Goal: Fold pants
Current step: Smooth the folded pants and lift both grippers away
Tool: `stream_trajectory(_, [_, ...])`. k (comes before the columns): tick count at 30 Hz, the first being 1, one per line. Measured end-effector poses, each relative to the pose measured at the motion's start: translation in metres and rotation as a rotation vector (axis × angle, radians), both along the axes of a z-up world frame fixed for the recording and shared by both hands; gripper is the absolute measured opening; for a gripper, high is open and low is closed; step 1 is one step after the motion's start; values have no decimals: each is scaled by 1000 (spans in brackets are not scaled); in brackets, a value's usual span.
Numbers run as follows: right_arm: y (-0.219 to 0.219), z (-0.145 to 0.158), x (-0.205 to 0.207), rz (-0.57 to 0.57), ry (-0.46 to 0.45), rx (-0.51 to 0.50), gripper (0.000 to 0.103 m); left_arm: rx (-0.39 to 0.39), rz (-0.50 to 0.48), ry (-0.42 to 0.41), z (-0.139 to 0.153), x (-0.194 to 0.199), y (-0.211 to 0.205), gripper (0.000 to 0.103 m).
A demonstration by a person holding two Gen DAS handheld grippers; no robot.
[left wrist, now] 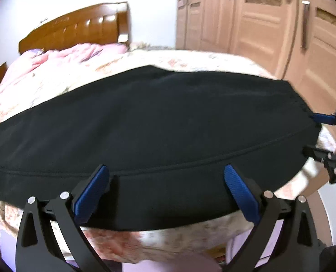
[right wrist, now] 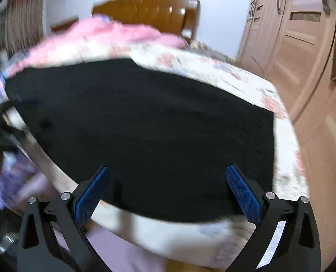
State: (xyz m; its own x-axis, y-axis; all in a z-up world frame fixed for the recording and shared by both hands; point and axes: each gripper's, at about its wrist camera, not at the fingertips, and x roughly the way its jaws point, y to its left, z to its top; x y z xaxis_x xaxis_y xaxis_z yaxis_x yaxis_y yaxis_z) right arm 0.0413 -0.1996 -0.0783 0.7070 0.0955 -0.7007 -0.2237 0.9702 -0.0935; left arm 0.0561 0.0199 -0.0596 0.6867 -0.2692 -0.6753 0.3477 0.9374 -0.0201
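Black pants [left wrist: 154,127] lie spread flat across a floral bedspread [left wrist: 190,61], the waistband at the right end. They also fill the middle of the right wrist view [right wrist: 145,131]. My left gripper [left wrist: 166,190] is open, its blue pads over the near edge of the pants. My right gripper [right wrist: 168,190] is open above the near edge of the pants. It also shows in the left wrist view [left wrist: 326,136] at the far right, beside the waistband end.
A pink quilt [left wrist: 54,61] lies bunched at the head of the bed under a wooden headboard [left wrist: 77,27]. A wooden wardrobe [left wrist: 258,18] stands to the right of the bed. The bed's near edge [right wrist: 179,233] drops off below the pants.
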Motion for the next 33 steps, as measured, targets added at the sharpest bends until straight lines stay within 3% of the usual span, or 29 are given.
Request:
stream_trajectory(3, [21,-28,9,18,40,-84,99,47,-10,19,-13,6,-20,101])
stream_trajectory(6, [11,-32,3,19,24,-32,99,35,0,-5,-21,9,-26,102])
stream_trajectory(11, [15,-24,7,-5,81,-60,99,38,-7,-4,-21,11,-27,102])
stream_trajectory(15, [26,-7,0,-52,-29,-10,99,33,-1,-9,-24,6,-27,102])
stream_trajectory(18, [34,-25,11,-40,1,-22,99,31,-2,-11,-25,2,-25,102])
stream_trajectory(20, [28,-30,5,-24,-4,13,99,30,-5,-12,-24,1,-24,102])
stream_trajectory(23, [29,-34,-9,10,7,-38,99,26,-12,-14,-24,2,-22,102])
stream_trajectory(26, [30,-33,-16,-6,7,-21,99,20,-7,-23,-25,0,-22,102])
stream_trajectory(31, [39,-22,-14,42,171,-82,99,13,-28,19,-22,-2,-18,102])
stream_trajectory(33, [42,-8,-8,94,166,-131,99,11,-82,72,-16,-1,-13,101])
